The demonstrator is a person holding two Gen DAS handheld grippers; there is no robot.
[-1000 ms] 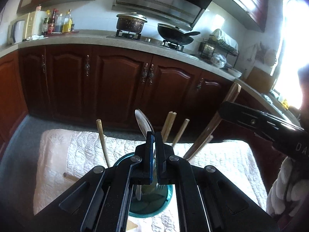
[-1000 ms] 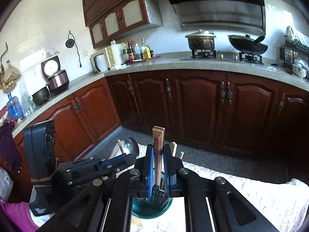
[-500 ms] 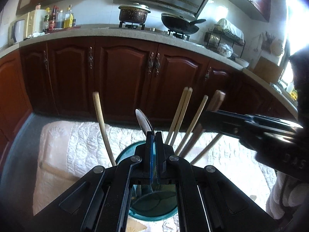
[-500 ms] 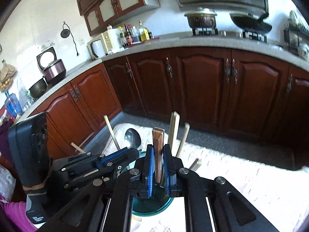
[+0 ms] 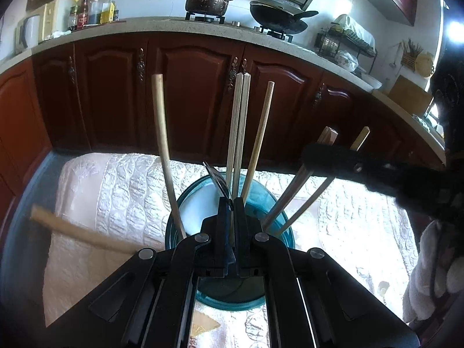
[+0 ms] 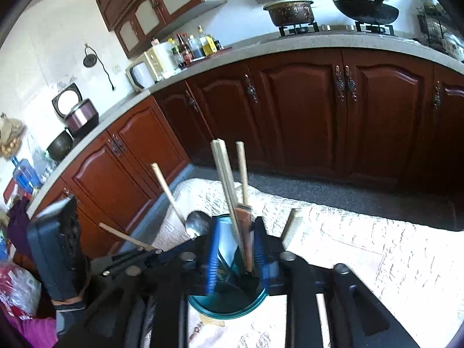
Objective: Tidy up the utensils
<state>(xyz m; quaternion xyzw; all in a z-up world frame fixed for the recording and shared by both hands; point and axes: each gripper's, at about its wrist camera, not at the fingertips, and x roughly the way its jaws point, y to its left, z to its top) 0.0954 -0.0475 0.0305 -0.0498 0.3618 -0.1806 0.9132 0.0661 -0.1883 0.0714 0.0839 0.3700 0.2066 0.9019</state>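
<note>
Left gripper [image 5: 231, 203]: jaws clenched on the thin metal spoon [image 5: 217, 180], whose handle runs down between the pads and whose bowl stands just above the fingertips, seen edge-on. In the right wrist view the spoon bowl [image 6: 198, 224] shows above the left gripper's tip [image 6: 162, 251].

Right gripper [image 6: 235, 249]: jaws parted, blue pads on either side of a flat dark-brown wooden handle [image 6: 246, 232] with a gap each side; it stands between them, not pinched. Motion blur on the left pad.

Both grippers hover over the round teal glass holder [image 5: 278, 220], which sits on a white quilted cloth [image 5: 116, 185]. In the holder, leaning outward: a pale round wooden stick [image 5: 163, 150] at left, a pair of light wooden chopsticks [image 5: 238, 127] upright at centre, a single tan chopstick [image 5: 259, 139] just right of them, and two more sticks [image 5: 293, 203] slanting right under the right gripper's black arm [image 5: 377, 171]. One more wooden stick [image 5: 78, 232] lies low at left, blurred; whether it rests on the cloth I cannot tell.

Behind: dark red wooden cabinets [image 5: 197, 98].
</note>
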